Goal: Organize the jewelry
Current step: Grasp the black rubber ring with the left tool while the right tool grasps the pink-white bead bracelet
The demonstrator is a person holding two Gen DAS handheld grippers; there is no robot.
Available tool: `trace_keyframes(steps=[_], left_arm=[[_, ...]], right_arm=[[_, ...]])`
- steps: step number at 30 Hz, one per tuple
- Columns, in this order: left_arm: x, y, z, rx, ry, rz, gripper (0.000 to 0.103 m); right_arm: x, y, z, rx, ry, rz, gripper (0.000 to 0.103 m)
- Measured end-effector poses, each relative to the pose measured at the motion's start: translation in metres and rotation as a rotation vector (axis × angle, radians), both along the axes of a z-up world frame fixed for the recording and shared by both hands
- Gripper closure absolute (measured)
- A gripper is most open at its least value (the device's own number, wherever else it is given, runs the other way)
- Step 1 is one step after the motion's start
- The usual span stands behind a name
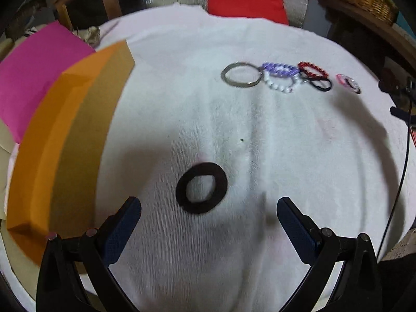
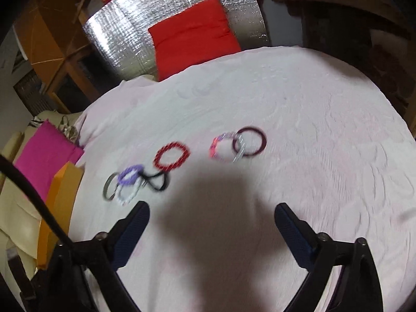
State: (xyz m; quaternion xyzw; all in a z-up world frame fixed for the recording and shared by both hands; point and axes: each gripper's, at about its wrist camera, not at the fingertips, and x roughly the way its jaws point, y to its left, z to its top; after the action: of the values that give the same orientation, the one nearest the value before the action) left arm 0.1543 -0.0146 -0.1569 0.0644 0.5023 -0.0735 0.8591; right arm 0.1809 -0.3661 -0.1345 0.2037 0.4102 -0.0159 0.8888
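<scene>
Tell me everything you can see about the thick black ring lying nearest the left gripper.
The black ring is a thick, soft-looking band, matte like fabric, closed and slightly oval. It lies flat on the white cloth, alone, apart from the other bracelets. It sits just ahead of the open left gripper, touching neither finger.

No readable text, labels, brands or numbers appeared in either view; the orange box (image 1: 65, 140) and pink sheet (image 1: 39, 78) at left were plain.

Left gripper (image 1: 209, 205) and right gripper (image 2: 212, 209) gape, tilted down.
</scene>
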Motion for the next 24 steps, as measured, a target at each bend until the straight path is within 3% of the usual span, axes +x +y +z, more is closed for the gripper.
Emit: trace_keyframes(steps=[3,5,9,12,14,17,19,21,24], left_arm=[[0.012,0.001,-0.01,0.014,0.014,0.002,0.02],[0.018,0.002,-0.017,-0.017,0.043,-0.011,0.027],[0.018,-0.005,-0.016,-0.022,0.009,-0.051,0.043],[0.018,-0.006,-0.015,-0.047,0.005,-0.071,0.058],[0.021,-0.004,-0.014,-0.065,0.008,-0.076,0.062],[0.023,-0.001,-0.013,-0.121,0.02,-0.083,0.078],[0.022,0.0,-0.011,-0.142,0.021,-0.082,0.081],[0.024,0.001,-0.01,-0.151,0.007,-0.079,0.089],[0.027,0.004,-0.008,-0.177,0.002,-0.061,0.089]], right_arm=[[0.02,-0.009,-0.008,-0.011,0.003,0.003,0.016],[0.032,-0.012,-0.014,-0.007,0.011,0.003,0.021],[0.057,-0.012,-0.028,-0.046,0.055,-0.018,0.036],[0.073,-0.013,-0.039,-0.091,0.078,-0.064,0.039],[0.081,-0.014,-0.047,-0.119,0.104,-0.078,0.047],[0.084,-0.014,-0.05,-0.15,0.09,-0.092,0.061],[0.084,-0.014,-0.048,-0.158,0.085,-0.081,0.075],[0.08,-0.016,-0.046,-0.149,0.07,-0.069,0.083],[0.075,-0.019,-0.045,-0.148,0.055,-0.047,0.088]])
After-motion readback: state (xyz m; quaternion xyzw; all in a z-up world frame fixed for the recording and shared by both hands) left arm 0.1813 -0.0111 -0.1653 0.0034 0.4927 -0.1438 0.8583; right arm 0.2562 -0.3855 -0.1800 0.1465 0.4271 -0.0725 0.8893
